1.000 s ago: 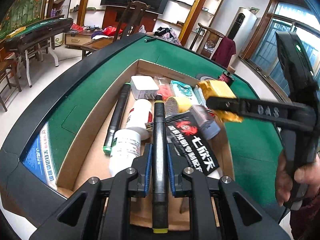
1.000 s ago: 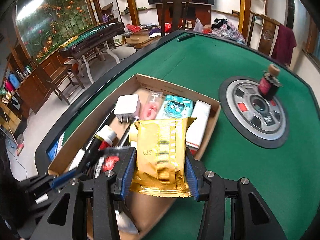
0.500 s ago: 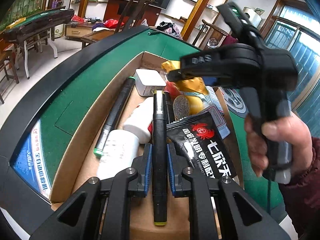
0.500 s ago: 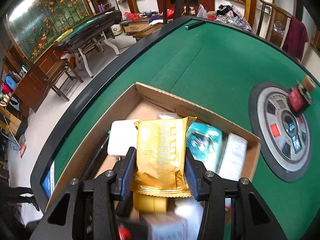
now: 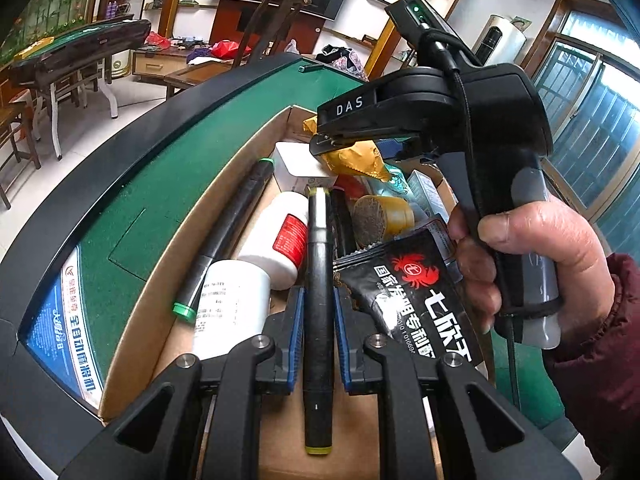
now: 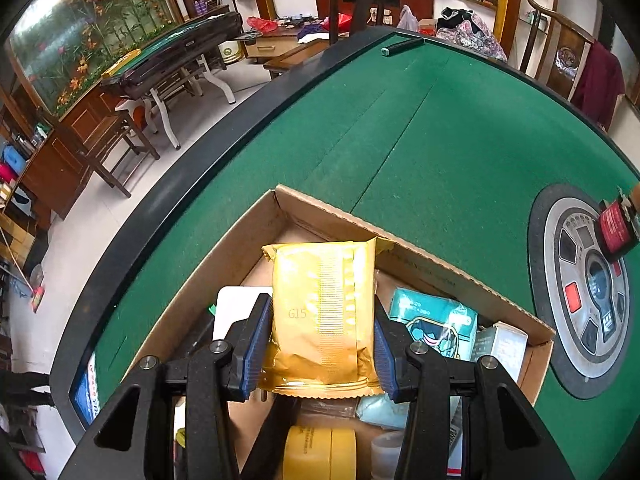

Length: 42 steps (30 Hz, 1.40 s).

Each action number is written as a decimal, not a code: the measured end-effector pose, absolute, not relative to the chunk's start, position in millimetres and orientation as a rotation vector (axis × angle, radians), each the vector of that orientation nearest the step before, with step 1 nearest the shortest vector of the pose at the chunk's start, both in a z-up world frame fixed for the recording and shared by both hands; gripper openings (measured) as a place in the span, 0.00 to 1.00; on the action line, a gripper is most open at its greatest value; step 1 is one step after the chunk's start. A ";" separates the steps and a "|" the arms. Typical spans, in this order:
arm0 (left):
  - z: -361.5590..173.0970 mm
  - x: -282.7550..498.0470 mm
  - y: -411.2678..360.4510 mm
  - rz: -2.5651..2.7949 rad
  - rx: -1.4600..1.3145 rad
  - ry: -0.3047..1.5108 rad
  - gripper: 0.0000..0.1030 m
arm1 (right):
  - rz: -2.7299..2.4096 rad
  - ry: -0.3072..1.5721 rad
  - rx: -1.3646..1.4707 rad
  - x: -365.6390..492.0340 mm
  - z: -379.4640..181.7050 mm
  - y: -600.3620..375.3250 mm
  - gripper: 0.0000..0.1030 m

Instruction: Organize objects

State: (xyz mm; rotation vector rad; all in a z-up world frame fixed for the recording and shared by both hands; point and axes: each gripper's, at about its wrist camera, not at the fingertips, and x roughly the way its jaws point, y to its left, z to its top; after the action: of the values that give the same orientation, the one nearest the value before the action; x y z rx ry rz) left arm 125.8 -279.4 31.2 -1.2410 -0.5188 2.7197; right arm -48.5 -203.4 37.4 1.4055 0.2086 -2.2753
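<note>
The left gripper (image 5: 318, 344) is closed on a black marker with yellow-green end caps (image 5: 318, 300), which runs forward between its blue pads over the open cardboard box (image 5: 132, 344) on the green felt table (image 6: 420, 128). Ahead and to its right, the right gripper (image 6: 322, 354) is clamped on a crinkled gold foil packet (image 6: 322, 316), held over the far end of the box. Left of the marker lie two white plastic bottles (image 5: 236, 300); right of it, a black sachet with a red crab logo (image 5: 412, 292).
</note>
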 end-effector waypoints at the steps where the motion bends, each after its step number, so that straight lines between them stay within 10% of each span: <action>1: 31.3 125.6 -279.5 2.720 -1.242 -0.522 0.14 | -2.275 0.213 1.403 -48.0 37.2 -203.4 0.50; 28: 56.4 151.0 -256.3 2.817 -1.198 -0.407 0.17 | -2.250 0.080 1.261 28.0 83.7 -158.7 0.63; 30: 59.2 154.7 -255.2 2.833 -1.186 -0.405 0.27 | -2.260 0.072 1.244 34.0 87.9 -150.9 0.65; 35: 79.8 174.0 -253.6 2.975 -1.052 -0.412 0.91 | -2.314 0.073 1.172 58.6 97.6 -128.3 0.67; 42: 108.0 183.2 -258.2 3.019 -0.990 -0.536 1.00 | -2.419 0.084 1.046 93.3 110.1 -92.3 0.71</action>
State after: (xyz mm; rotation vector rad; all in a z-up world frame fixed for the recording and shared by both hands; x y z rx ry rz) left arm 183.2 -258.2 108.0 -0.9901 -0.5355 3.0194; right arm 93.3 -92.3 110.1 1.0463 0.0840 -2.4194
